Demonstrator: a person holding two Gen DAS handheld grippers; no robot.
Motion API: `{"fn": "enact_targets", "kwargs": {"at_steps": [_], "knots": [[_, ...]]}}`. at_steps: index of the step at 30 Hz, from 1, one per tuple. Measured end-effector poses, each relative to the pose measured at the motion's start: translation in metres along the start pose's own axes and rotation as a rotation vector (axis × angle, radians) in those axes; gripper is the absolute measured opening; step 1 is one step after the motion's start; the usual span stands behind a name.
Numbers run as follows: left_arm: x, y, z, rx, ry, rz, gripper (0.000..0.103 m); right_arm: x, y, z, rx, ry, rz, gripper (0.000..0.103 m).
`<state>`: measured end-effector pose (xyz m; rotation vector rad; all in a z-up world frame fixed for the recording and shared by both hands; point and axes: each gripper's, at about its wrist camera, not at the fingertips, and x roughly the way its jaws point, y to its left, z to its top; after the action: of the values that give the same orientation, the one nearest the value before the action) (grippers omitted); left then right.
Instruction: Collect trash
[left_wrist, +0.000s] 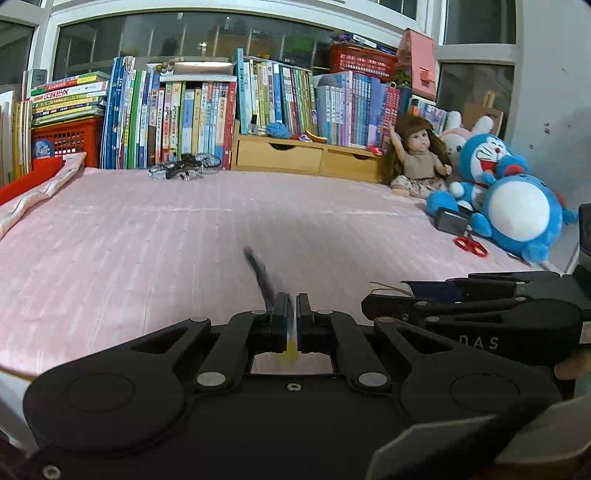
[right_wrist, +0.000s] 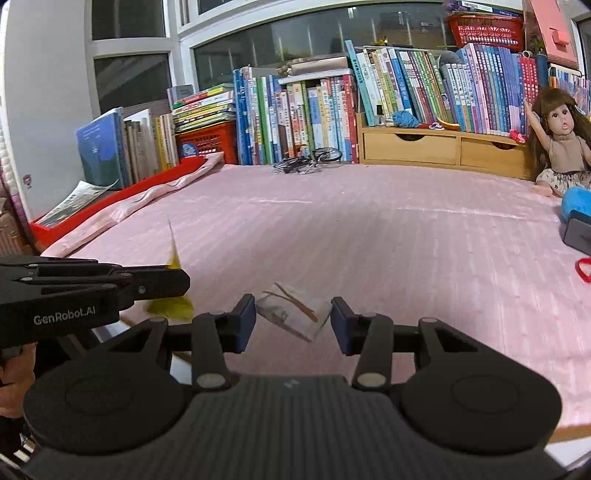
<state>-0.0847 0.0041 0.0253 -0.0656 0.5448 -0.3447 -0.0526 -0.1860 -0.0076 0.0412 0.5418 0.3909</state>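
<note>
Trash: a yellow wrapper was pinched in the closed left gripper; a crumpled packet sat between the half-open right gripper's pads, apparently held above the pink bed. No bin in view; depositing both judged outstanding.

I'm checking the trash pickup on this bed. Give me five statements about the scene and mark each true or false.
1. The left tool is shut on a thin yellow scrap. True.
2. The right tool is fully shut with nothing between its pads. False: its jaws stand apart around a small crumpled grey-white wrapper.
3. The long-haired doll sits beside the blue-and-white plush toy. True.
4. The red-handled scissors lie in the wooden drawer unit. False: they lie on the pink bedspread.
5. Books line the window. True.
</note>
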Motion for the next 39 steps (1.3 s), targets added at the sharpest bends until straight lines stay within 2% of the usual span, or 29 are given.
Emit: {"fn": "enact_targets", "kwargs": {"at_steps": [8, 15, 16, 18, 19, 20, 22, 24, 25, 26, 28, 31, 33, 34, 35, 37, 39], "knots": [[-0.027, -0.009, -0.031, 0.022, 0.069, -0.035, 0.004, -0.021, 0.009, -0.03, -0.01, 0.05, 0.006, 0.049], [-0.029, -0.008, -0.053, -0.001, 0.129, -0.028, 0.005, -0.024, 0.011, -0.057, 0.005, 0.117, 0.004, 0.049], [-0.03, -0.006, -0.052, -0.008, 0.112, -0.023, 0.009, -0.024, 0.011, -0.059, 0.007, 0.123, 0.001, 0.049], [-0.035, -0.006, -0.049, 0.005, 0.072, -0.006, 0.011, -0.025, 0.009, -0.061, 0.018, 0.124, -0.002, 0.049], [-0.036, -0.006, -0.046, 0.012, 0.049, 0.012, 0.019, -0.025, 0.008, -0.061, 0.023, 0.121, -0.005, 0.049], [-0.036, -0.006, -0.043, 0.013, 0.026, 0.031, 0.032, -0.026, 0.007, -0.061, 0.026, 0.116, -0.009, 0.049], [-0.034, -0.006, -0.037, 0.009, -0.017, 0.063, 0.048, -0.026, 0.006, -0.06, 0.031, 0.108, -0.014, 0.05], [-0.029, -0.007, -0.033, 0.019, -0.068, 0.085, 0.055, -0.027, 0.006, -0.059, 0.033, 0.101, -0.018, 0.049], [-0.023, -0.008, -0.032, 0.033, -0.086, 0.091, 0.061, -0.027, 0.005, -0.058, 0.032, 0.1, -0.019, 0.049], [-0.013, -0.008, -0.029, 0.04, -0.083, 0.103, 0.062, -0.027, 0.005, -0.057, 0.03, 0.099, -0.02, 0.05], [0.006, -0.005, -0.026, 0.018, -0.053, 0.112, 0.06, -0.027, 0.005, -0.057, 0.025, 0.096, -0.021, 0.05], [0.034, 0.005, -0.024, -0.065, 0.018, 0.116, 0.053, -0.026, 0.005, -0.057, 0.027, 0.092, -0.014, 0.049], [0.043, 0.01, -0.025, -0.098, 0.02, 0.119, 0.049, -0.025, 0.006, -0.057, 0.024, 0.094, -0.011, 0.049], [0.044, 0.01, -0.027, -0.096, 0.005, 0.12, 0.045, -0.024, 0.006, -0.057, 0.021, 0.096, -0.01, 0.049], [0.046, 0.012, -0.028, -0.094, 0.008, 0.12, 0.033, -0.023, 0.006, -0.057, 0.017, 0.098, -0.008, 0.049], [0.047, 0.013, -0.031, -0.085, 0.005, 0.121, 0.017, -0.021, 0.007, -0.057, 0.018, 0.1, -0.006, 0.049], [0.045, 0.014, -0.032, -0.09, 0.002, 0.104, 0.015, -0.02, 0.006, -0.056, 0.02, 0.1, -0.003, 0.049]]}}
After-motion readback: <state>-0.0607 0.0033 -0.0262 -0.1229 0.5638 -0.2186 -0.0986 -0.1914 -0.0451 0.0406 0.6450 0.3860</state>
